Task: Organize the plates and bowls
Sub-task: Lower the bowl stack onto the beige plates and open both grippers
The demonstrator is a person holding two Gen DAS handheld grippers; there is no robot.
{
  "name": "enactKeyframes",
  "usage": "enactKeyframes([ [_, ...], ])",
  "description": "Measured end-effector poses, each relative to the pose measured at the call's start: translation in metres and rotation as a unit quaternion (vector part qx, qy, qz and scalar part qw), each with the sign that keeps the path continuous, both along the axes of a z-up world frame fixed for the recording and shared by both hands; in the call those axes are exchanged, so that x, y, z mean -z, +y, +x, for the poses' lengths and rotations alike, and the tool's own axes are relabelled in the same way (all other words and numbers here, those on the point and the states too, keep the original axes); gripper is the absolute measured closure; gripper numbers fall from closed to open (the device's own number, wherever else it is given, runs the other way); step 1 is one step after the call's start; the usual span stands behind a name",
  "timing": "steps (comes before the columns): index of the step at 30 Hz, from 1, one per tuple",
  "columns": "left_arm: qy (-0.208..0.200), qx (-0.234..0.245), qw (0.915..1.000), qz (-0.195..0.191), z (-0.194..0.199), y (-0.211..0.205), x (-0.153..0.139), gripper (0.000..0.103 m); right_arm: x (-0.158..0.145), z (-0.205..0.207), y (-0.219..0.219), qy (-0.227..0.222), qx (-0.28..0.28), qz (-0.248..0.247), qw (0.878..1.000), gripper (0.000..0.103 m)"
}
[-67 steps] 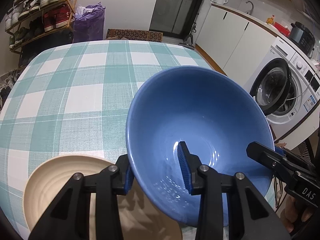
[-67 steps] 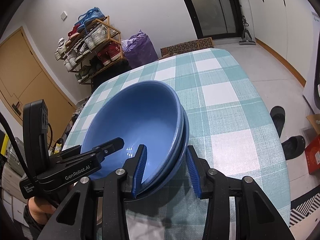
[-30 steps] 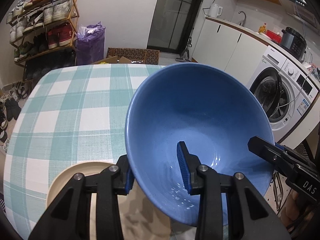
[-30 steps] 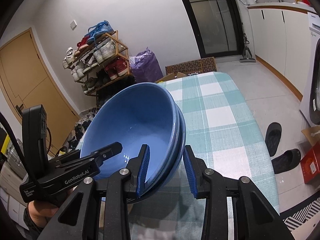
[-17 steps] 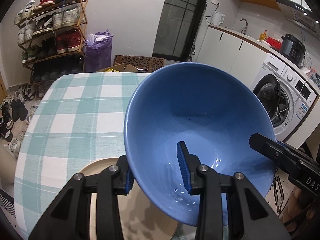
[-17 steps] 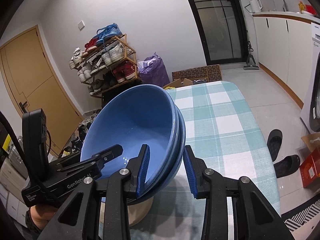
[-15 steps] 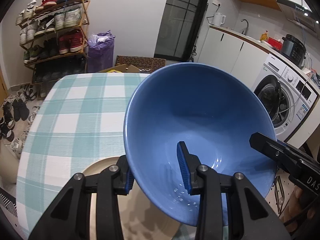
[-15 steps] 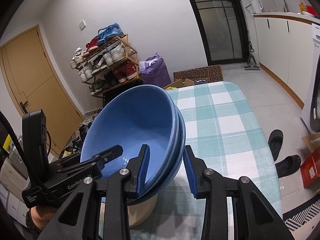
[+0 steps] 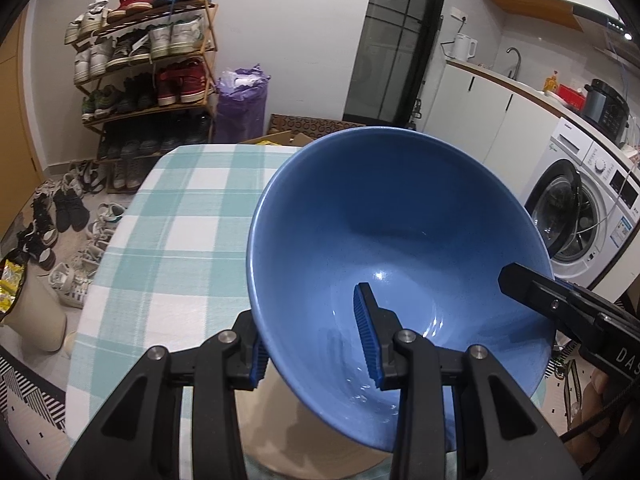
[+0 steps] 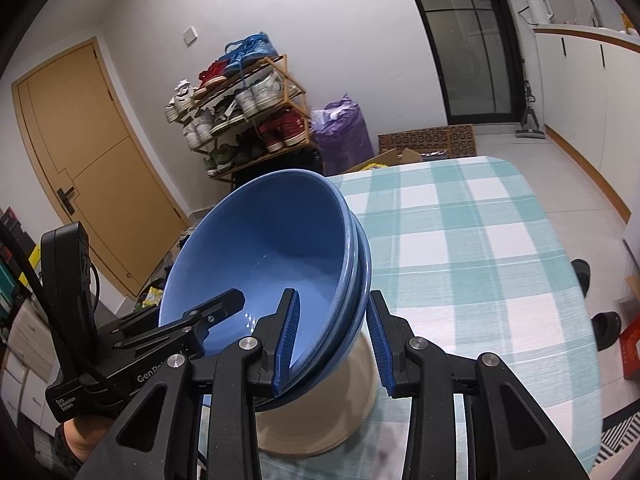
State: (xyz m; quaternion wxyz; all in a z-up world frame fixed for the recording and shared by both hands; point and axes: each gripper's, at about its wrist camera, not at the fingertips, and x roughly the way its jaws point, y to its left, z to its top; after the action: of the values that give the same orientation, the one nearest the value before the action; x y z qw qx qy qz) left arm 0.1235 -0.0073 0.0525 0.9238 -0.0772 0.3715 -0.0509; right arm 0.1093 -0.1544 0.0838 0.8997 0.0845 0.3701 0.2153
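Note:
A stack of nested blue bowls (image 9: 400, 232) hangs tilted above the table, held from both sides. My left gripper (image 9: 312, 348) is shut on its near-left rim, one pad inside and one outside. On the opposite rim my right gripper (image 10: 333, 342) is shut, and the doubled rims of the blue bowls (image 10: 272, 248) show between its pads. Each gripper appears in the other's view: the right gripper (image 9: 560, 308) and the left gripper (image 10: 180, 328). A cream plate (image 9: 320, 448) lies on the table under the stack, seen as a cream plate (image 10: 320, 420) in the right wrist view, mostly hidden.
The table wears a teal and white check cloth (image 9: 180, 220). Beyond it stand a shoe rack (image 9: 148, 68), a purple bag (image 9: 242, 108) and a cardboard box (image 10: 392, 160). A washing machine (image 9: 576, 216) is at the right. Shoes (image 9: 60, 208) and black slippers (image 10: 608, 328) lie on the floor.
Both grippers have carried the blue bowls back and slightly up from the table. The table looks farther off, more floor shows, and the cream plate sits lower in view.

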Motion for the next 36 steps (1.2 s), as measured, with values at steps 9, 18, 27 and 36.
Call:
enactKeyframes([
  [9, 0.011, -0.022, 0.9996, 0.013, -0.012, 0.019, 0.015, 0.067, 0.019, 0.0, 0.024, 0.014, -0.026, 0.009, 1.0, 0.069],
  [18, 0.034, -0.036, 0.9986, 0.017, -0.008, 0.029, 0.04, 0.067, 0.05, 0.009, 0.038, 0.042, -0.037, 0.0, 0.998, 0.069],
  [27, 0.054, -0.036, 0.9978, 0.012, 0.003, 0.031, 0.059, 0.067, 0.07, 0.022, 0.04, 0.06, -0.035, -0.006, 0.998, 0.069],
  [36, 0.065, -0.034, 0.9973, 0.008, 0.013, 0.03, 0.07, 0.067, 0.083, 0.038, 0.038, 0.073, -0.03, -0.01, 0.997, 0.069],
])
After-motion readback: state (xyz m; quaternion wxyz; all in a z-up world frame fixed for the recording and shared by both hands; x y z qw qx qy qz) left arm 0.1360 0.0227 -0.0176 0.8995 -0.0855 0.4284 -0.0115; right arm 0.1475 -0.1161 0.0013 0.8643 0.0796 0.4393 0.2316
